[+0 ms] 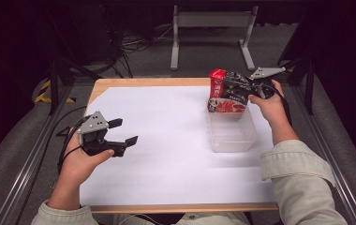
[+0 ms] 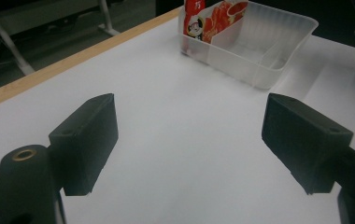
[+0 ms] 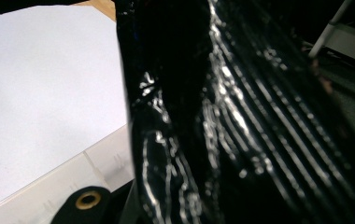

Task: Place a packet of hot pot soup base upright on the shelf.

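Note:
A clear plastic container (image 1: 232, 149) stands on the right of the white sheet (image 1: 166, 154). A red snack packet (image 1: 217, 77) stands upright at its far end. My right gripper (image 1: 250, 89) is shut on a glossy black packet (image 1: 234, 89) and holds it over the container's far end, against the red packet. That black packet (image 3: 241, 116) hangs close before the lens in the right gripper view and hides the jaw tips. My left gripper (image 1: 125, 131) rests open above the left of the sheet, nothing between its jaws. Beyond my left gripper (image 2: 189, 140) I see the container (image 2: 259, 70) and the red packet (image 2: 213, 18).
The wooden table edge (image 1: 143, 82) borders the sheet at the back. Behind the table a grey metal stand (image 1: 211, 18) and loose cables (image 1: 134, 44) sit on the floor. Metal rails (image 1: 21, 168) run along both sides of the table.

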A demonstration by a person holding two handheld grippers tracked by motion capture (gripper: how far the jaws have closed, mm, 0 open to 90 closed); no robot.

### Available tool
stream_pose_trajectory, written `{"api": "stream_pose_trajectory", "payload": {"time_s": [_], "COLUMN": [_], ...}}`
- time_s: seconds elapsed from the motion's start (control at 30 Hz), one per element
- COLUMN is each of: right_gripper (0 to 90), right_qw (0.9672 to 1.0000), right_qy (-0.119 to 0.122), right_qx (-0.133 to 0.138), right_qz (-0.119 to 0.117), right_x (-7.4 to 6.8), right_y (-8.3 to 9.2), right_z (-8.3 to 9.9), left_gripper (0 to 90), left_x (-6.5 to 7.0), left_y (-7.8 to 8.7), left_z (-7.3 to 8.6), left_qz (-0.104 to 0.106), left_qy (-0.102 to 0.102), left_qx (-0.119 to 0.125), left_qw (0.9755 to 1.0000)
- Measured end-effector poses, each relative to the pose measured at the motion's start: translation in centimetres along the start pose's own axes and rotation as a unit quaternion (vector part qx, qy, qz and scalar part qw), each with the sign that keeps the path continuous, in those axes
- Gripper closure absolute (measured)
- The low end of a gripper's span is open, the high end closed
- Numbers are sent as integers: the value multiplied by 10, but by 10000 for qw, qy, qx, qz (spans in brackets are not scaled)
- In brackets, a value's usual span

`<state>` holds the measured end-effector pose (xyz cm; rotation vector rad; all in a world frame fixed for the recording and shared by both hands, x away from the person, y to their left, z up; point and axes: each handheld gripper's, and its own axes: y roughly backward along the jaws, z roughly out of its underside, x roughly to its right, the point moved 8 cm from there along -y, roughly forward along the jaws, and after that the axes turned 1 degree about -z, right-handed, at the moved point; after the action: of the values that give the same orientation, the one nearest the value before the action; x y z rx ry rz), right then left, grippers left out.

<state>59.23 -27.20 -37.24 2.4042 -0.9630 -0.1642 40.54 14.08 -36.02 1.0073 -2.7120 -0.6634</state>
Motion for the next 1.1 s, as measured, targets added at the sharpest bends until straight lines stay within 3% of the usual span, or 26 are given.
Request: {"api": "stream_pose_trajectory", "payload": {"time_s": [0.13,0.23,0.3,0.47,0.63,0.73,0.83,1.1], "right_gripper": [774,714,640,387,287,269,264,245], "right_qw": [10000,9997,9995,9974,9940,9929,9936,9964], "right_qy": [-13,-210,-266,-667,-937,-953,-803,-468], "right_qx": [-8,-9,-17,220,498,630,649,663], "right_qz": [30,81,153,179,246,347,466,237], "right_x": [0,2,2,-2,-4,-6,-12,-42], "right_y": [0,0,1,10,28,46,62,86], "right_z": [0,0,0,-5,-5,-3,0,12], "left_gripper": [196,184,176,160,152,150,149,154], "left_x": [0,1,3,1,-1,-4,-7,-7], "left_y": [-1,-7,-12,-11,-6,-2,2,8], "left_z": [1,3,4,3,9,14,19,34], "left_qz": [-12,127,225,152,39,41,-5,-31], "left_qy": [11,94,167,181,237,327,359,435], "left_qx": [7,20,17,99,170,255,266,177], "left_qw": [10000,9999,9996,9997,9996,9991,9990,9989]}}
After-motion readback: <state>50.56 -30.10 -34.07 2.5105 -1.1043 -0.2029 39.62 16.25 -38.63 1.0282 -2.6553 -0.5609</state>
